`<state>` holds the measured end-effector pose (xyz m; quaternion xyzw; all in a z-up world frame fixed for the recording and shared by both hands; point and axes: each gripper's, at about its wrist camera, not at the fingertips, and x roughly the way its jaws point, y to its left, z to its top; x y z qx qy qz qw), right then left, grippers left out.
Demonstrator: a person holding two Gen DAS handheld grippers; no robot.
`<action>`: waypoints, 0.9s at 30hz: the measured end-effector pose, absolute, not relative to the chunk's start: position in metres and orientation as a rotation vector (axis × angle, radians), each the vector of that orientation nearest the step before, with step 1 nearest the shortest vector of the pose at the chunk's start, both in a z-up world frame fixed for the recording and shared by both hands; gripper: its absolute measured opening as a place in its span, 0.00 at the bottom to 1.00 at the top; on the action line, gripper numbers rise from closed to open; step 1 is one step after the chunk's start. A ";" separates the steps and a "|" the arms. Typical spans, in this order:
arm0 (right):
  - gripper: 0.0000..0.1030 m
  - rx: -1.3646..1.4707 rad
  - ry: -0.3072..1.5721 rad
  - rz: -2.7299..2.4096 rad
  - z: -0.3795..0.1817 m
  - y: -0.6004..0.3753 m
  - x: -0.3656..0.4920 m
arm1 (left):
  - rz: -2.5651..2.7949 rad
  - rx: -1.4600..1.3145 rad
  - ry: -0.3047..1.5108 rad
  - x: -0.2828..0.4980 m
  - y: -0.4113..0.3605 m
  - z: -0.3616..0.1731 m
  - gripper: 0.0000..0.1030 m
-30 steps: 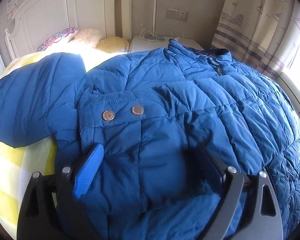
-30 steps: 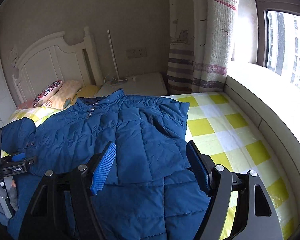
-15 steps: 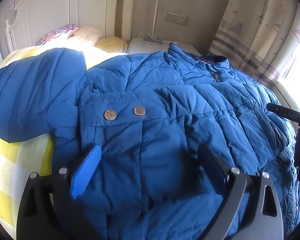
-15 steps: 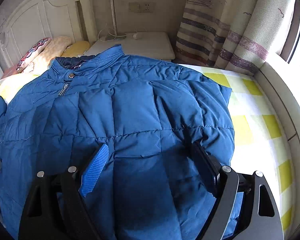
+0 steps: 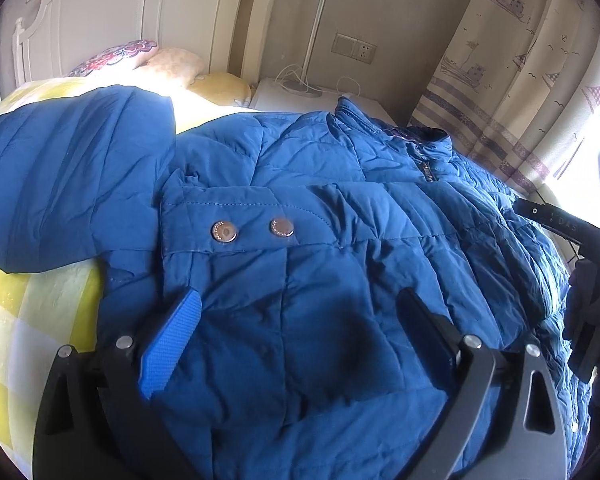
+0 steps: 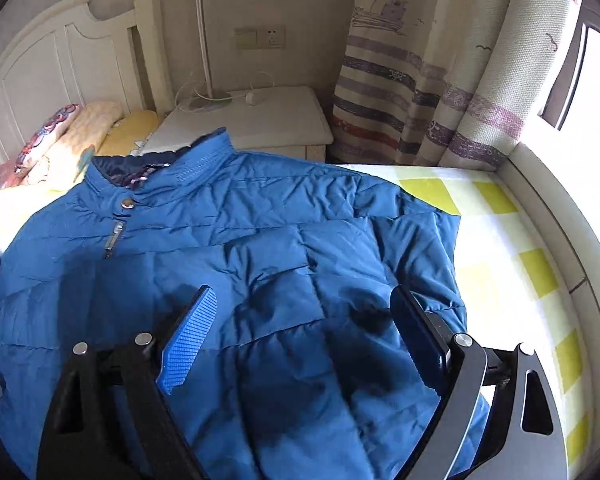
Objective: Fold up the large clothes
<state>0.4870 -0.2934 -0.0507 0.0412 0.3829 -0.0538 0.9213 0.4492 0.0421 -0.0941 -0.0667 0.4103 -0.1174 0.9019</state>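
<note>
A bed [image 6: 496, 240] with a yellow-and-white checked cover fills both views, its white headboard [image 5: 100, 20] at the far end. On it lies the task's thing, a big blue quilted jacket [image 6: 284, 248], spread front-up across the middle of the bed with its collar [image 6: 204, 152] toward the far end and its hem near the cameras. One sleeve [image 5: 64, 184] lies spread out to the left across the cover. A cuff tab with two metal snaps [image 5: 252, 230] rests on the chest, just left of centre, so that part already looks turned in over the body.

The step in hand seems to be the early folding of the sides, between one grasp and another. The left gripper [image 5: 300, 336] hangs over the near chest panel with its fingers spread wide and nothing pinched. The right gripper [image 6: 304, 336] hangs over the jacket's right side, its fingers opening, with cloth below them but not clamped.

The next move probably calls for lowering each gripper to an edge of the padded cloth, closing on a thick enough pinch that the slippery shell does not slide out, then carrying that side over toward the zip [image 6: 114, 238].
</note>
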 end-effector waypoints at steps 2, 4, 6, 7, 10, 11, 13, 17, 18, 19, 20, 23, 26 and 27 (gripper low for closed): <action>0.88 0.034 0.749 0.012 -0.043 -0.253 0.459 | -0.263 -0.177 0.831 0.447 0.048 -0.092 0.94; 0.89 -0.094 0.779 0.088 -0.053 -0.209 0.441 | -0.291 -0.255 0.794 0.442 0.060 -0.090 0.94; 0.89 -0.194 0.850 0.158 -0.077 -0.173 0.431 | -0.314 -0.369 0.740 0.436 0.080 -0.086 0.94; 0.89 -0.259 0.850 0.130 -0.091 -0.160 0.429 | -0.299 -0.434 0.699 0.430 0.093 -0.083 0.94; 0.91 -0.246 0.837 0.115 -0.094 -0.163 0.428 | -0.236 -0.713 0.517 0.403 0.159 -0.067 0.93; 0.91 -0.215 0.844 0.123 -0.093 -0.168 0.431 | -0.187 -0.813 0.441 0.391 0.187 -0.064 0.94; 0.91 -0.183 0.839 0.128 -0.091 -0.174 0.430 | -0.053 -1.010 0.335 0.368 0.245 -0.068 0.94; 0.82 -0.180 0.774 0.075 -0.084 -0.175 0.420 | 0.135 -1.236 0.270 0.355 0.346 -0.082 0.94; 0.79 -0.172 0.745 0.069 -0.080 -0.177 0.416 | 0.153 -1.260 0.274 0.359 0.366 -0.085 0.94; 0.78 -0.158 0.712 0.061 -0.076 -0.180 0.411 | 0.186 -1.286 0.282 0.364 0.384 -0.087 0.94; 0.76 -0.136 0.678 0.048 -0.071 -0.185 0.407 | 0.215 -1.311 0.285 0.369 0.400 -0.089 0.93; 0.76 -0.026 0.584 0.031 -0.059 -0.206 0.395 | 0.288 -1.342 0.310 0.388 0.434 -0.084 0.82; 0.76 0.110 0.514 0.021 -0.053 -0.233 0.384 | 0.328 -1.344 0.321 0.395 0.443 -0.071 0.20; 0.76 0.167 0.479 0.022 -0.052 -0.243 0.380 | 0.332 -1.295 0.299 0.392 0.434 -0.056 0.20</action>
